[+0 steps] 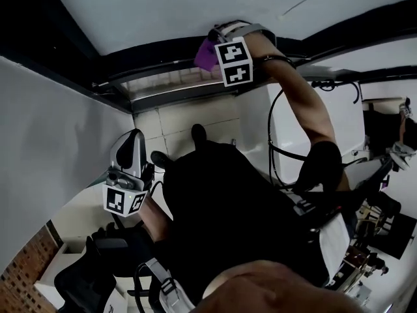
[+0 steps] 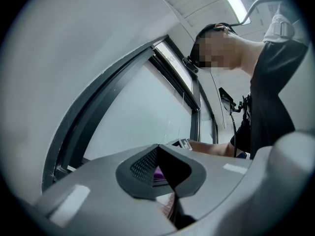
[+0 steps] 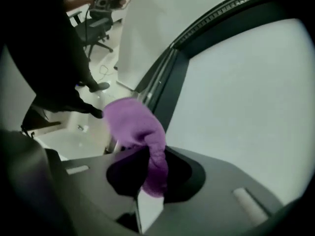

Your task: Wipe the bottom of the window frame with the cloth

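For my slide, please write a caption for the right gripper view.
Right gripper holding a purple cloth between its jaws, raised near the dark window frame.

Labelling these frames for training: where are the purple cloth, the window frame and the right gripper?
purple cloth (image 3: 133,124), right gripper view, on its bunched upper fold.
window frame (image 3: 172,85), right gripper view, on the dark bar beside the glass.
right gripper (image 3: 150,173), right gripper view, between its jaws, shut on the cloth.

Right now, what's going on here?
A person holds a gripper in each hand. The right gripper is shut on a purple cloth, held out at the bottom rail of the dark window frame. The left gripper hangs lower by the person's side, jaws together on nothing, taking no part.
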Motion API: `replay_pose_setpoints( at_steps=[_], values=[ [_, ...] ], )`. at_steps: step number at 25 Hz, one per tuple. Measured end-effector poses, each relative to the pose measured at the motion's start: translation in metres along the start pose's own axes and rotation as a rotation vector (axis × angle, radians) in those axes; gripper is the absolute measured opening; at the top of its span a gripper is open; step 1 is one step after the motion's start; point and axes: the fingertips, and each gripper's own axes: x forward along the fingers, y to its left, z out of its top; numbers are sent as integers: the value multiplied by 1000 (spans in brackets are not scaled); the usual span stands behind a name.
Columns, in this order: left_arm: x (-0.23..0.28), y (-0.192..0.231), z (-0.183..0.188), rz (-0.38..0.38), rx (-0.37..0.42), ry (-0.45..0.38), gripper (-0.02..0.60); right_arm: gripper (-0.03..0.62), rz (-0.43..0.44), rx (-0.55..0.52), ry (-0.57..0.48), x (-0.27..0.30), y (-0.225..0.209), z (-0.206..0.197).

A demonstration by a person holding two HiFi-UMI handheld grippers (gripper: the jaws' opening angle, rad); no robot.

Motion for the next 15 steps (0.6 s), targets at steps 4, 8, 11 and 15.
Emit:
replay_pose_setpoints(
  at_steps=[4, 8, 11, 15],
  values=[
    [5, -9, 4, -31, 17, -2, 3, 60, -62, -101, 146, 31, -2, -22],
    [5, -7, 3, -26, 14, 2, 3, 61, 71, -187, 128, -16, 63, -3],
    [5, -5, -3, -19, -3, 20, 3, 63, 276, -207, -22, -60, 157, 29],
    [12, -1, -12, -14, -39, 39, 2, 66, 666, 755, -780, -39, 238, 67]
  ],
)
